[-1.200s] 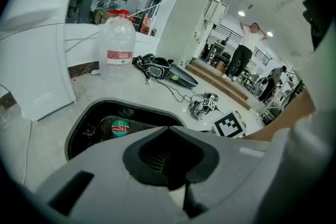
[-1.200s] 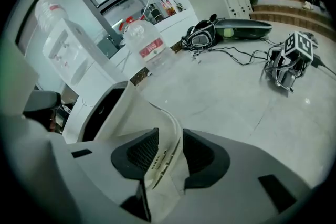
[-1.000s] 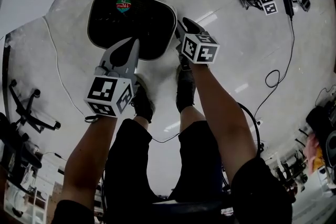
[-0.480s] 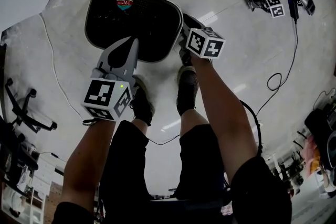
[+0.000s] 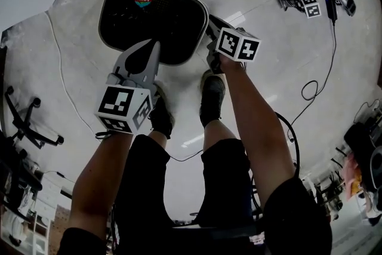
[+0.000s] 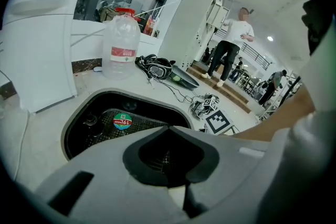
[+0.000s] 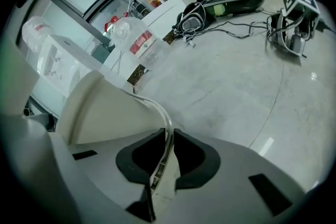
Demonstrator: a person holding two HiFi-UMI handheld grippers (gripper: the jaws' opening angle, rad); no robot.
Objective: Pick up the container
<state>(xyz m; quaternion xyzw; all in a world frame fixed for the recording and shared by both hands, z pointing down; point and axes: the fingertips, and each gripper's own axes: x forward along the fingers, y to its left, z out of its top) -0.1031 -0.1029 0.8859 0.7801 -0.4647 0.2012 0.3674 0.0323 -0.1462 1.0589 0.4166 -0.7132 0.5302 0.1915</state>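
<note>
One black container [image 5: 149, 18] lay on the floor [image 5: 268, 9]; our right gripper [image 7: 169, 132] clamped its thin rim, while our left gripper [image 6: 168, 127] had its jaws pressed together over the near edge.

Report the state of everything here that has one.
Container: open-topped, rim gripped on two sides.
Left gripper: shut on the container's near rim.
Right gripper: shut on the container's side rim.
Bottle: upright, capped.
</note>
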